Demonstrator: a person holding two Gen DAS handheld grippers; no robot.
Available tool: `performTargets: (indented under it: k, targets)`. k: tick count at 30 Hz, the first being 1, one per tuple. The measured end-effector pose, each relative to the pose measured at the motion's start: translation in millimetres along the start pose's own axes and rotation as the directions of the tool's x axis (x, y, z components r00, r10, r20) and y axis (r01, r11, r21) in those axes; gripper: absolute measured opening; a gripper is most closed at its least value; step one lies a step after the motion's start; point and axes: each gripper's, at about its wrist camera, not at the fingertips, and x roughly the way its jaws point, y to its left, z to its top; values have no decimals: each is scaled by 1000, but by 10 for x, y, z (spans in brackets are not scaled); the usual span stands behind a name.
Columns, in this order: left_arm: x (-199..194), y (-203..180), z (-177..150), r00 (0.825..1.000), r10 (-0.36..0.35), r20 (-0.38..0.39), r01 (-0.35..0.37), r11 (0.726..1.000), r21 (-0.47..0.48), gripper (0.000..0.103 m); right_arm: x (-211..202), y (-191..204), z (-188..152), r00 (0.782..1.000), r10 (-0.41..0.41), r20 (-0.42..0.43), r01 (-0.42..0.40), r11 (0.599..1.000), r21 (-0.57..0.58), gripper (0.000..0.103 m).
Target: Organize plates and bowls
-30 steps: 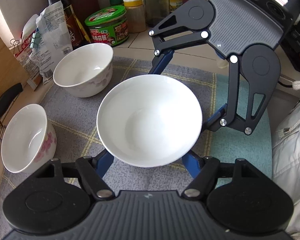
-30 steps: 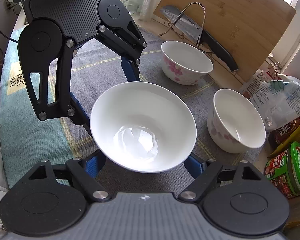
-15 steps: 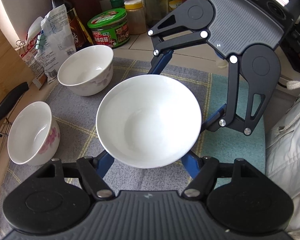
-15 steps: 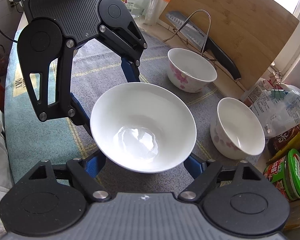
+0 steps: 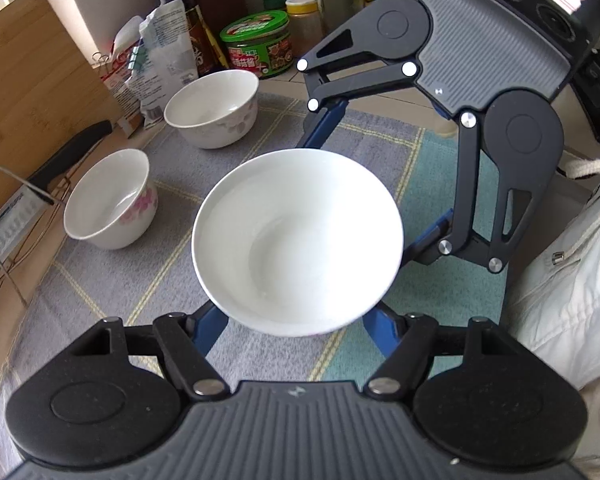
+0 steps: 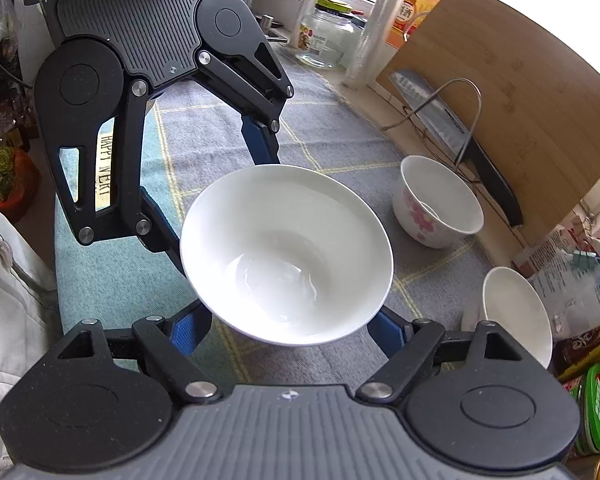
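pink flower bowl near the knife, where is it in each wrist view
Left wrist: the pink flower bowl sits at left of centre, on the grey cloth, in front of the knife.
Right wrist: it sits at right of centre, just before the knife.
Shared landmark: the big white bowl between both grippers.

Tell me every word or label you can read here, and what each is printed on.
"HAPPY WEEKEND", only partly legible: on the teal mat.
Green-lidded jar: label too small to read.
Dark sauce bottle: label blurred.
White packet: print too small to read.
Orange bottle: characters unreadable.
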Motion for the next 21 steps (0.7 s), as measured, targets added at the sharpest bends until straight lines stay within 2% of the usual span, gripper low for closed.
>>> performTargets:
  k: [6, 16, 21]
  targets:
    - [-216, 124, -305, 999, 40, -2, -40, 998, -39, 73, 117, 192, 285, 999, 29, 15, -28, 999, -46, 88]
    - [-542, 500, -860, 997, 78, -9, -79, 995, -62, 73, 505, 512, 897, 999, 31, 30, -28, 996, -85, 88]
    - [-650, 690, -1067, 996, 88, -15, -89, 993, -77, 73, 731, 510, 1167, 999, 37, 29, -35, 995, -93, 88]
